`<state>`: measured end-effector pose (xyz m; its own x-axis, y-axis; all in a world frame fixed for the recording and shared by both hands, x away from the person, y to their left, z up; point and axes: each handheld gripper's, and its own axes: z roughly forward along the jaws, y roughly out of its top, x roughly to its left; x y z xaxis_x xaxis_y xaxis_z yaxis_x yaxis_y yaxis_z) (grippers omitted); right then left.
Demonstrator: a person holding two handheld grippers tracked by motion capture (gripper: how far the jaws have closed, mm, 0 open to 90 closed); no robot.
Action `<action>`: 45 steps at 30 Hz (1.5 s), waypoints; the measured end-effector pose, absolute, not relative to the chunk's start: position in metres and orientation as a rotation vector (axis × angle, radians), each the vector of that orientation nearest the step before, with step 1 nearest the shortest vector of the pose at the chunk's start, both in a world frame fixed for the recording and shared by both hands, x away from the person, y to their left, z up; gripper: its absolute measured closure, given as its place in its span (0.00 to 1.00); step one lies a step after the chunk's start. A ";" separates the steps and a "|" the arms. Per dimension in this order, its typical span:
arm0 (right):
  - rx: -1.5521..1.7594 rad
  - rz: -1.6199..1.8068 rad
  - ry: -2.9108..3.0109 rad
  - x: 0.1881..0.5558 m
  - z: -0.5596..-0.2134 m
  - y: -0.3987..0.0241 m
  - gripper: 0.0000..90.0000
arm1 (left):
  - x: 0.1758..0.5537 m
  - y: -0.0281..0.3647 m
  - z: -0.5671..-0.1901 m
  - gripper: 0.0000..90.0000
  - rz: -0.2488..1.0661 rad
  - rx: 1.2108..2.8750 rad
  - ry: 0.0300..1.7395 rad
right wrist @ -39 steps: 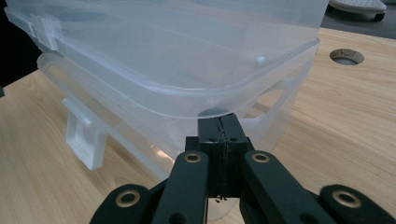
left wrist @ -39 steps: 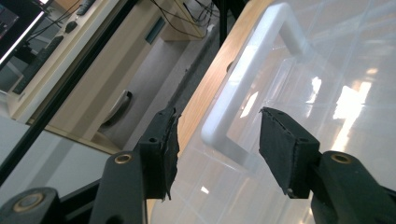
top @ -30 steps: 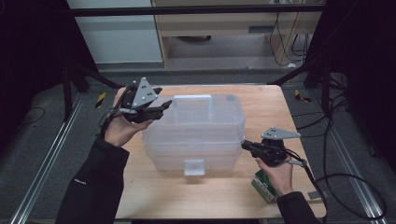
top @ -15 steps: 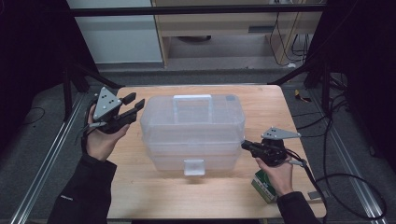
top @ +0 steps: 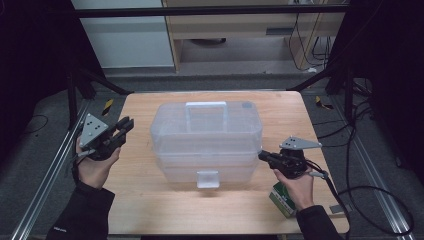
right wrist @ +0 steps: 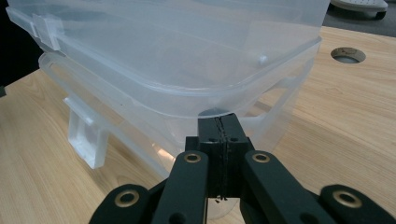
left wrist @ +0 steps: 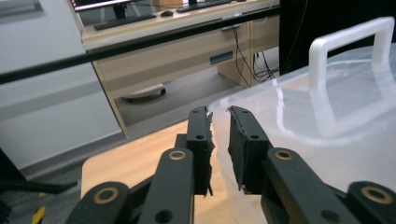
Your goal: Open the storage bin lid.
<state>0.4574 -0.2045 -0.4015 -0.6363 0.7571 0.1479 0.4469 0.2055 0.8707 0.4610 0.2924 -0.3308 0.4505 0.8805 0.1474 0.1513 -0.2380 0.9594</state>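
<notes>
Centrally, a clear plastic storage box with a handle is sitting on the wooden table.
Left gripper, at nine o'clock, is hovering slightly spread beside it; right gripper, at four o'clock, is pressing together against its rim.

Table: light wood, round hole near far right corner.
Green box: front right edge, upright.
Cabinet: wood, behind table w/ cables.
</notes>
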 end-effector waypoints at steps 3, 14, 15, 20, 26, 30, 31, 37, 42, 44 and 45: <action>1.131 1.401 2.173 0.457 -0.402 -0.204 1.00 | 0.458 0.299 -0.348 0.92 0.871 1.693 0.933; 1.131 1.398 2.179 0.457 -0.402 -0.204 1.00 | 0.454 0.304 -0.376 0.99 0.788 1.751 0.988; 1.127 1.397 2.178 0.457 -0.402 -0.204 1.00 | 0.454 0.303 -0.378 0.99 0.777 1.755 0.981; 1.129 1.398 2.179 0.457 -0.402 -0.205 1.00 | 0.454 0.293 -0.396 0.99 0.727 1.838 0.962; 1.128 1.397 2.182 0.457 -0.402 -0.204 1.00 | 0.456 0.280 -0.409 0.99 0.659 1.898 0.932; 1.125 1.396 2.184 0.458 -0.402 -0.204 1.00 | 0.455 0.271 -0.409 0.99 0.626 1.904 0.900; 1.125 1.396 2.183 0.458 -0.402 -0.204 1.00 | 0.455 0.270 -0.409 0.99 0.618 1.896 0.894; 1.119 1.392 2.178 0.459 -0.400 -0.202 1.00 | 0.454 0.266 -0.405 0.99 0.591 1.874 0.868; 1.115 1.399 2.171 0.460 -0.396 -0.202 1.00 | 0.454 0.265 -0.402 0.99 0.595 1.859 0.859; 1.113 1.408 2.164 0.461 -0.394 -0.203 1.00 | 0.455 0.265 -0.400 0.99 0.595 1.848 0.862; 1.113 1.410 2.158 0.462 -0.392 -0.203 1.00 | 0.456 0.265 -0.398 0.99 0.604 1.843 0.861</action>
